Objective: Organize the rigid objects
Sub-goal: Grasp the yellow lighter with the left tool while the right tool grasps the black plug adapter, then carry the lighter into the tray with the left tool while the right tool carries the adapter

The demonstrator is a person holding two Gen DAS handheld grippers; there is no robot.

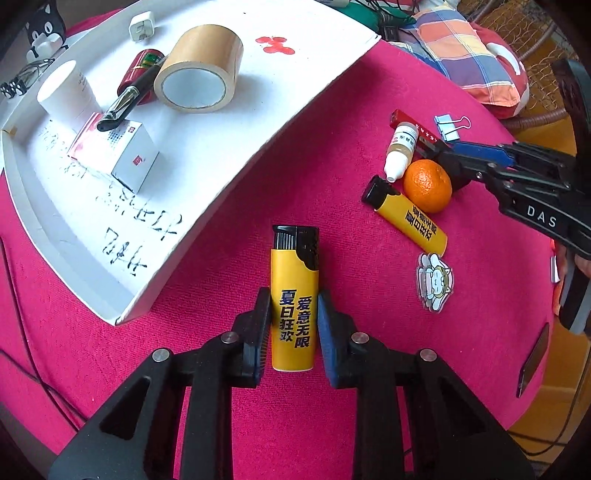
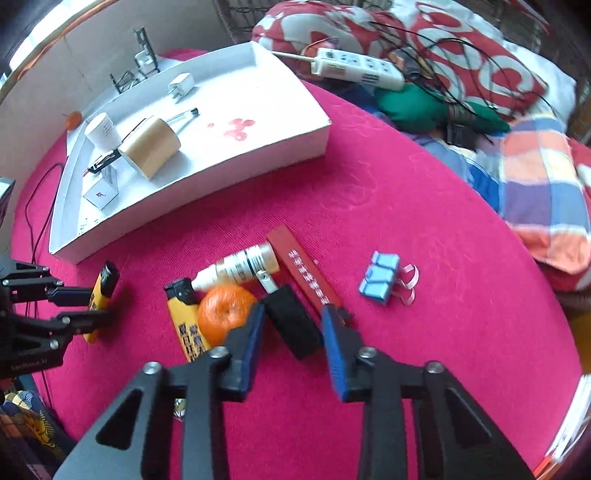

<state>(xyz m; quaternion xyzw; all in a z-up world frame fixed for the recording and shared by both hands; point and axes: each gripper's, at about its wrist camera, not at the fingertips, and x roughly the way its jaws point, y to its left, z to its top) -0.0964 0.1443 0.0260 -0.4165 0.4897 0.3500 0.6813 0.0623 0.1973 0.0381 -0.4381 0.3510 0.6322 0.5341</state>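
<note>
My left gripper (image 1: 294, 325) is shut on a yellow lighter (image 1: 294, 295) lying on the pink cloth; it also shows in the right wrist view (image 2: 98, 295). My right gripper (image 2: 293, 325) is open around a black block (image 2: 293, 321), with gaps at both pads. A second yellow lighter (image 1: 410, 216), an orange (image 1: 427, 185), a dropper bottle (image 1: 400, 147), a red bar (image 2: 306, 275) and blue binder clips (image 2: 380, 278) lie beside it. The white tray (image 1: 295, 110) holds a tape roll (image 1: 201, 70), a pen (image 1: 129, 98), a small box (image 1: 129, 155) and a white jar (image 1: 66, 92).
A charger plug (image 1: 142, 26) lies in the tray's far end. A cartoon sticker (image 1: 436, 282) lies on the cloth. Checked and red-patterned cushions (image 2: 546, 184), a power strip (image 2: 356, 68) and cables lie past the cloth's far edge.
</note>
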